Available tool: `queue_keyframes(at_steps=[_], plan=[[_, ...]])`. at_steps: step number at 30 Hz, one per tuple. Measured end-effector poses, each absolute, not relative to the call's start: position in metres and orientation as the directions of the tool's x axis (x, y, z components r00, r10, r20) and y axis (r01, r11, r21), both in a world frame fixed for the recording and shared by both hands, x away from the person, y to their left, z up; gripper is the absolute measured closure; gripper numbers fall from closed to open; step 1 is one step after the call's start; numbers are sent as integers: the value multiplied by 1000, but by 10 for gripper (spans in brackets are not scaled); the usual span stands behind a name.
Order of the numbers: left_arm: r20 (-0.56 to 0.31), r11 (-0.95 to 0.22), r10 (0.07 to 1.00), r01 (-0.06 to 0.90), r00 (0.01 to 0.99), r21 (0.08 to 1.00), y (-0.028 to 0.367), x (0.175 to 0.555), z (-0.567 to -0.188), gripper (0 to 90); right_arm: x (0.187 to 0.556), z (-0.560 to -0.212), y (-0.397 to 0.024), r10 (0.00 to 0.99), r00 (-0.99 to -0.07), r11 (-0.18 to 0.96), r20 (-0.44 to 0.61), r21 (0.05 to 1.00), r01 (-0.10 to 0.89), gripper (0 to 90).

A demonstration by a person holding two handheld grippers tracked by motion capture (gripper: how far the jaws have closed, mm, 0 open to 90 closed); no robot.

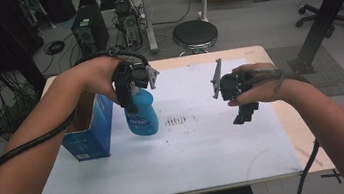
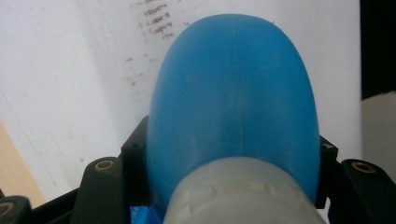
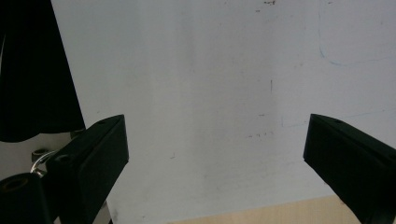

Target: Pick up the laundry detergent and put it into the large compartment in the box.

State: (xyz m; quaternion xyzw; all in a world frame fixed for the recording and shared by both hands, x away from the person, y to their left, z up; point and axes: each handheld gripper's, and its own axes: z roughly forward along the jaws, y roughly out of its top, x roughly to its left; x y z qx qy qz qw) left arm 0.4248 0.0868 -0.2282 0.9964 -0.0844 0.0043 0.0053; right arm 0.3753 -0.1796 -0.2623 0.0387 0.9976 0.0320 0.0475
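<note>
— Well, starting nearest: two forearms coming in from the bottom edge, dark sleeve on the left one, cables trailing back off both tools.

— And on the left side?

— Left gripper (image 1: 132,96) clamped on a blue bottle (image 1: 141,113), gripping up by the neck. Seen along its own jaws: black jaws pressed against both sides of the blue body (image 2: 233,93), a pale grey collar (image 2: 243,196) nearest the camera, white table surface beyond.

— Standing on the table or lifted?

— Hanging upright from the jaws, base down near the white sheet (image 1: 191,145); hard to tell whether touching or just clear. Just beside an open blue box (image 1: 89,128), on that box's right, box at the left edge of the table.

— Anything else close by?

— Reddish-brown smear marks (image 1: 175,120) on the sheet, just right of the bottle.

— Right side?

— Right gripper (image 1: 243,112) released, jaws spread wide with nothing between, held over the right part of the sheet, well apart from the bottle.

— Farther back?

— Round black stool (image 1: 195,34) behind the table, then a computer tower (image 1: 89,31) and loose cables on the floor.
</note>
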Motion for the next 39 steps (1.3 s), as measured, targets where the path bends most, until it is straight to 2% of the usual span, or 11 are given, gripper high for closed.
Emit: queue_keyframes(at_steps=[5,12,18,21,26,32,39], plan=[[17,-992,-121,-121,993,29,86,421,-216,384,375,-263,-178,74,-993,995,-92,67,68,64],[10,-1000,-29,-29,1000,-2,84,418,-201,383,375,-262,-176,69,-993,996,-91,65,63,65],[40,-998,53,53,998,-14,84,414,-187,384,376,-261,-175,64,-993,996,-94,68,58,65],[33,-988,153,154,988,-14,85,416,-180,384,377,-262,-175,64,-994,996,-93,67,58,65],[28,-971,239,239,971,-17,86,418,-175,384,377,-263,-173,57,-994,996,-92,68,51,65],[54,-915,404,404,913,12,88,423,-166,384,377,-262,-170,53,-994,997,-95,66,47,64],[57,-855,519,518,853,19,90,424,-156,384,378,-262,-167,47,-994,997,-97,65,41,65]])
